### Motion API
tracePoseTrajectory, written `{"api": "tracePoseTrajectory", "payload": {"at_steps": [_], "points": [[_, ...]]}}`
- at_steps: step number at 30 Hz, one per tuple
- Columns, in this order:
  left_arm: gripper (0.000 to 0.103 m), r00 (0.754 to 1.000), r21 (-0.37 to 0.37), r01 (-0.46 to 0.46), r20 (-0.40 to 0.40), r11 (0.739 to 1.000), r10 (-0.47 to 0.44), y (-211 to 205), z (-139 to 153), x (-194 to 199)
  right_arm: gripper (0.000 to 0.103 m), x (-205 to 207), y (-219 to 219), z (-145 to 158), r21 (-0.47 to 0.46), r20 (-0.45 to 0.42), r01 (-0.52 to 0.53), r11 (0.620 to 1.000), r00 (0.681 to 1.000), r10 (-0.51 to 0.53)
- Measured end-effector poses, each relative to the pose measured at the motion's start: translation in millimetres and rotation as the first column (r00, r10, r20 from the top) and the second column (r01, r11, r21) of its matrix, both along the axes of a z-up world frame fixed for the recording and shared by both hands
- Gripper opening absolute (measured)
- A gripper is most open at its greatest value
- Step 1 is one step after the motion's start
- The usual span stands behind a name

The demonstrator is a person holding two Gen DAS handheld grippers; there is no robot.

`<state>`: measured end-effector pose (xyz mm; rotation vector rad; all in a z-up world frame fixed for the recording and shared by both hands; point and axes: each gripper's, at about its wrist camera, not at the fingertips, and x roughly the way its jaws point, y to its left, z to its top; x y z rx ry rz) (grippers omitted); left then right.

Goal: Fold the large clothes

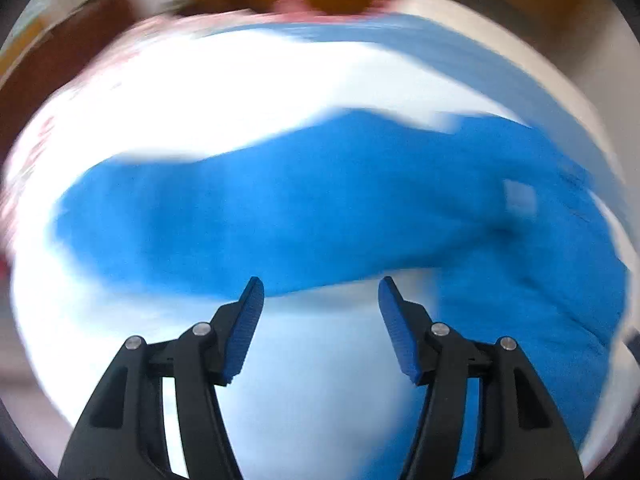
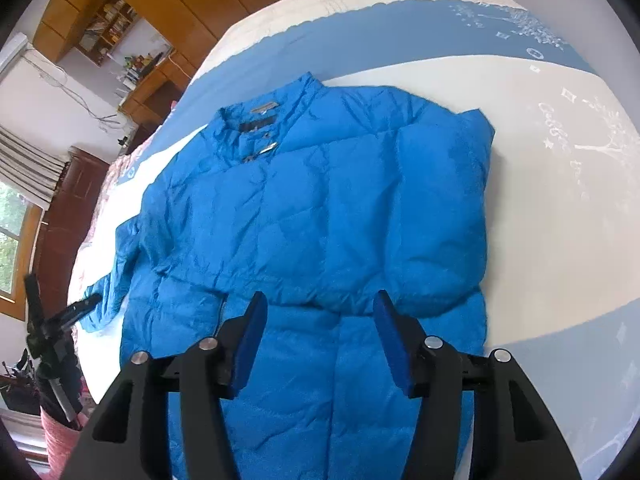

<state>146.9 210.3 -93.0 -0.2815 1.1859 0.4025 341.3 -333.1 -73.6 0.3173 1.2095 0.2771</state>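
Lying spread across a blue-and-white bedspread [image 2: 560, 184] is a bright blue puffer jacket [image 2: 320, 200], collar farthest away. The right gripper [image 2: 318, 308] is hovering over it, fingers apart, empty; the left gripper [image 1: 320, 292] is likewise gaping above a sleeve [image 1: 240, 220].

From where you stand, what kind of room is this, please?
Most likely a bedroom in a home. The blue puffer jacket lies spread on a bed covered with a white and blue patterned sheet. Behind it stand wooden cabinets with a cluttered shelf, and a curtained window is at the left.
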Motion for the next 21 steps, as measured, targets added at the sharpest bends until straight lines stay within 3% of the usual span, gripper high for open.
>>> {"api": "tracePoseTrajectory", "payload": {"at_steps": [2, 4, 8, 13, 18, 19, 20, 21], "points": [[0.060, 0.989, 0.044, -0.146, -0.032, 0.988, 0.148, 53.8, -3.4, -30.1, 0.056, -2.1, 7.9, -2.2, -0.007, -0.007, -0.019, 1.000, 1.000, 0.019], [0.060, 0.957, 0.033, -0.284, -0.041, 0.958, 0.286, 105.5, -6.3, -60.4, 0.056, -2.8, 21.2, -4.6, -0.005, -0.016, -0.047, 0.999, 0.999, 0.047], [0.061, 0.903, -0.017, -0.428, -0.034, 0.903, 0.428, 165.3, -13.8, -91.6, 0.056, -5.3, 44.5, -8.4, -0.025, -0.026, -0.089, 0.996, 0.996, 0.088], [0.061, 0.879, -0.173, -0.471, -0.008, 0.865, 0.477, 204.1, -33.8, -96.6, 0.056, -5.8, 61.0, -14.1, -0.045, -0.042, -0.111, 0.993, 0.993, 0.109], [0.065, 0.871, -0.168, -0.481, 0.019, 0.860, 0.491, 209.4, -41.0, -76.1, 0.056, -9.1, 65.5, -19.4, -0.062, -0.058, -0.114, 0.992, 0.992, 0.110], [0.059, 0.870, -0.168, -0.482, 0.024, 0.860, 0.492, 209.4, -40.1, -73.1, 0.056, -10.3, 66.3, -21.1, -0.067, -0.061, -0.115, 0.991, 0.992, 0.111], [0.043, 0.872, -0.173, -0.478, 0.029, 0.861, 0.489, 204.1, -43.9, -73.6, 0.056, -10.8, 66.8, -22.5, -0.070, -0.065, -0.114, 0.991, 0.992, 0.109], [0.038, 0.874, -0.191, -0.470, 0.034, 0.861, 0.485, 203.1, -44.2, -70.3, 0.056, -11.1, 67.1, -25.5, -0.071, -0.073, -0.111, 0.991, 0.992, 0.105]]}}
